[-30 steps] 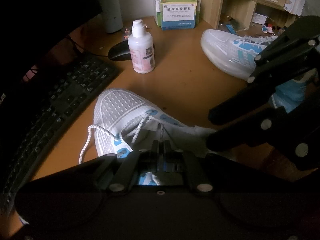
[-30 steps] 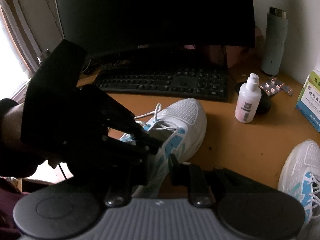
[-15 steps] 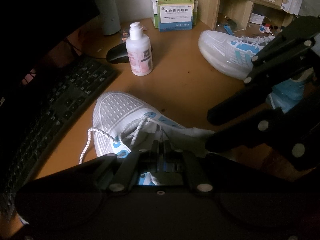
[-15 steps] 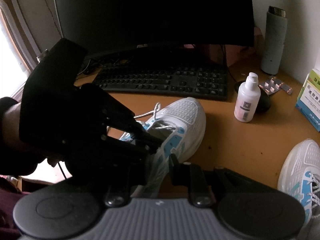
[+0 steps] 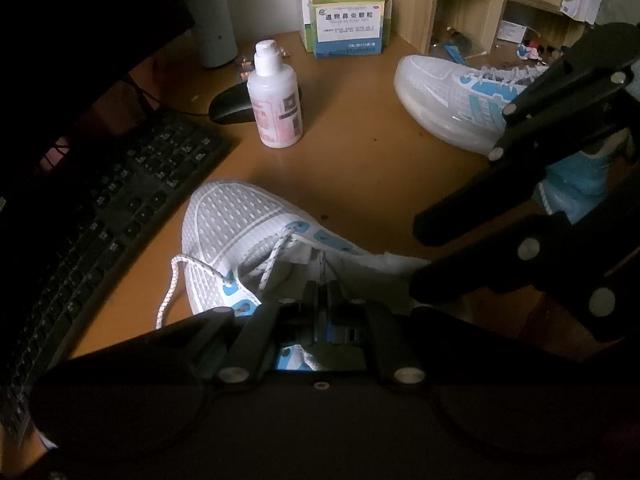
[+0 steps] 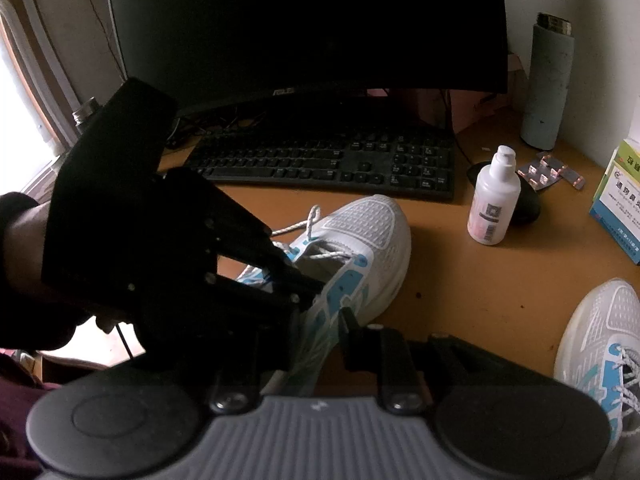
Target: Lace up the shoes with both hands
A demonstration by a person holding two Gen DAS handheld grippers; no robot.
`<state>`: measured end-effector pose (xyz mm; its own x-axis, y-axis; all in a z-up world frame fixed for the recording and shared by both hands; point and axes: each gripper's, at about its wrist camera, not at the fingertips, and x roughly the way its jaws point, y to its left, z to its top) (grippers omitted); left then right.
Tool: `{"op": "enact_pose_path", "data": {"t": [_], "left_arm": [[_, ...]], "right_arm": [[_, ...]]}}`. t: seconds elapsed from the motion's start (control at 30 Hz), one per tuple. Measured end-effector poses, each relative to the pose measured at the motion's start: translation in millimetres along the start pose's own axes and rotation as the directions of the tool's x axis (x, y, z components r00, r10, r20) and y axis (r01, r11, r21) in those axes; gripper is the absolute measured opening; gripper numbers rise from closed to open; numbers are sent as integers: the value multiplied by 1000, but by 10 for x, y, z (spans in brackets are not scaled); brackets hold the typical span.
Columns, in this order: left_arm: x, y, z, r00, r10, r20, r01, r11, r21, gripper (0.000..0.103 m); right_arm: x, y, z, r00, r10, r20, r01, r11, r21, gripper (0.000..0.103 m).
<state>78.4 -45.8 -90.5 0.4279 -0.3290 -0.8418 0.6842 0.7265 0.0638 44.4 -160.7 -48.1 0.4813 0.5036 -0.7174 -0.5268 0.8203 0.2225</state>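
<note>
— Where are we?
— Lacing the near shoe at the desk's front edge. My left gripper is pinched shut on its lace.
— And the right?
— The right gripper is slightly parted, straddling the shoe's side. I'd say the next eyelet comes next.

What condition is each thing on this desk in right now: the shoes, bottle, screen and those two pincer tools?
Near shoe: only partly laced, one lace end loose beside it.
Far shoe: laced.
Lace: a strand pinched in the left gripper.
Left gripper: shut on the lace.
Right gripper: jaws either side of the near shoe's wall.
Bottle: upright, capped.
Monitor: dark.
Flask: upright.
</note>
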Motion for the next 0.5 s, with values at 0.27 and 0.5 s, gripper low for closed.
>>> {"op": "enact_pose_path", "data": {"t": [0.27, 0.5], "left_arm": [[1, -10, 6, 1000, 1, 6, -1, 1000, 5, 1], [-12, -12, 1, 1000, -6, 15, 6, 1000, 2, 1]], "right_arm": [[0, -9, -5, 1000, -2, -2, 2, 1000, 1, 22], [1, -20, -3, 1000, -4, -4, 4, 1000, 2, 23]]}}
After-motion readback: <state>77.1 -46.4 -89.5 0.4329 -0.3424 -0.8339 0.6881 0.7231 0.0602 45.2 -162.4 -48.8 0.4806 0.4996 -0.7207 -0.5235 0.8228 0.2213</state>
